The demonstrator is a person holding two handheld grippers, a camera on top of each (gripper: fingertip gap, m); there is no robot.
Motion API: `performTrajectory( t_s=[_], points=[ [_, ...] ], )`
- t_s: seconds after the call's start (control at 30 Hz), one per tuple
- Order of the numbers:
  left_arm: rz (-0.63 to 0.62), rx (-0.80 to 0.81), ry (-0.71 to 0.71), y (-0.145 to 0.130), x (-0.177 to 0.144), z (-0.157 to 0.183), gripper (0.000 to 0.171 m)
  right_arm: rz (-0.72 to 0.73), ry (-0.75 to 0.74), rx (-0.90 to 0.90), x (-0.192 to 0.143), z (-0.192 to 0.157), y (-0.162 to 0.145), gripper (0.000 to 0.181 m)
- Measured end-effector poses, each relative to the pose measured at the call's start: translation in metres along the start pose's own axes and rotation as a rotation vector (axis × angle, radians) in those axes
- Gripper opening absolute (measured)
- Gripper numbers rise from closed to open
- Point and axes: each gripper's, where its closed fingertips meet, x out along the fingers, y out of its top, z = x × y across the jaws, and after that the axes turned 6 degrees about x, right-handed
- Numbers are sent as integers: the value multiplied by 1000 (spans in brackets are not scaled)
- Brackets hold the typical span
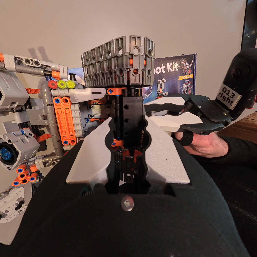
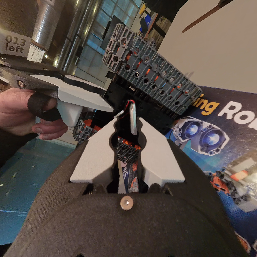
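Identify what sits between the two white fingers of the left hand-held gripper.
In the left wrist view, the left hand-held gripper closes on a black holed plastic block, under the grey plastic tread belt.

Grey-orange brick robot (image 1: 27, 118) cut off left; box (image 2: 222, 139) cropped right.

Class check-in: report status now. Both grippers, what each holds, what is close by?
Left gripper shut on black beam under grey track. Right gripper shut on silver battery, wires attached. Brick robot close left, kit box behind.
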Motion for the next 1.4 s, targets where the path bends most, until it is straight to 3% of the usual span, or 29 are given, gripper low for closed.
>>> performTrajectory(
  t_s=[0.23, 0.3, 0.4, 0.5, 0.7, 0.87, 1.13, 1.4],
  points=[
    [-3, 2, -6, 0, 2, 1, 38, 28, -113, -212, -12, 2, 8, 17],
    [-5, 3, -8, 0, 2, 2, 38, 10, -133, -242, -11, 4, 5, 6],
    [-4, 2, -9, 0, 2, 2, 38, 2, -148, -237, -12, 8, 5, 5],
    [-2, 0, -13, 1, 3, 3, 39, 31, -114, -164, -13, 3, 12, 5],
    [5, 17, 11, 1, 6, 6, 39, 46, 10, 218, -7, 5, 20, 5],
    [-3, 103, 56, 0, 8, 10, 42, 60, -1, 302, -4, 6, 18, 4],
    [-42, 338, 219, -7, 15, 11, 61, 40, 20, 325, -1, 1, 14, 5],
    [-91, 568, 532, -8, 16, -10, 53, -20, 65, 366, 2, -4, 7, 6]
  ],
)
